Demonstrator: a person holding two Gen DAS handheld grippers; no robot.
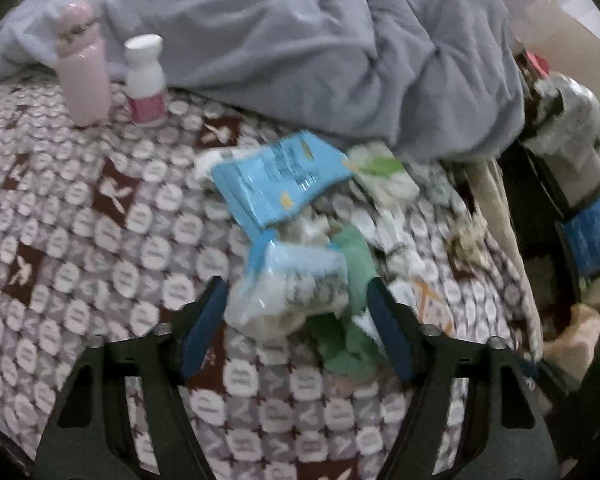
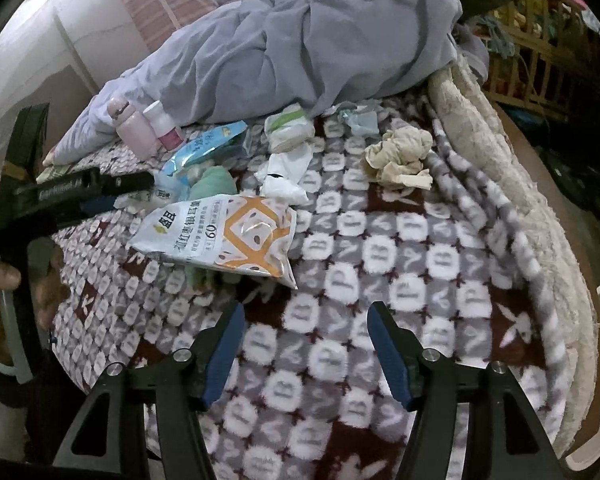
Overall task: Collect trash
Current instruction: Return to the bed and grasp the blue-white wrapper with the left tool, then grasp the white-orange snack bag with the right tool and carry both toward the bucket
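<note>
Trash lies in a pile on a patterned blanket [image 2: 400,280]. My left gripper [image 1: 296,292] is open, its jaws on either side of a clear crumpled wrapper with blue trim [image 1: 292,284] and beside a green crumpled piece [image 1: 352,264]. A light blue packet [image 1: 276,176] lies just beyond. My right gripper [image 2: 304,316] is open and empty, just short of a white and orange snack bag [image 2: 224,236]. White tissue [image 2: 284,176] and a beige crumpled paper wad [image 2: 400,156] lie farther on. The left gripper also shows in the right wrist view [image 2: 100,192].
A pink bottle [image 1: 82,76] and a white bottle with a pink label [image 1: 144,80] stand at the back left. A grey duvet [image 1: 300,40] is heaped behind the trash. A cream quilt edge [image 2: 500,168] runs along the bed's right side.
</note>
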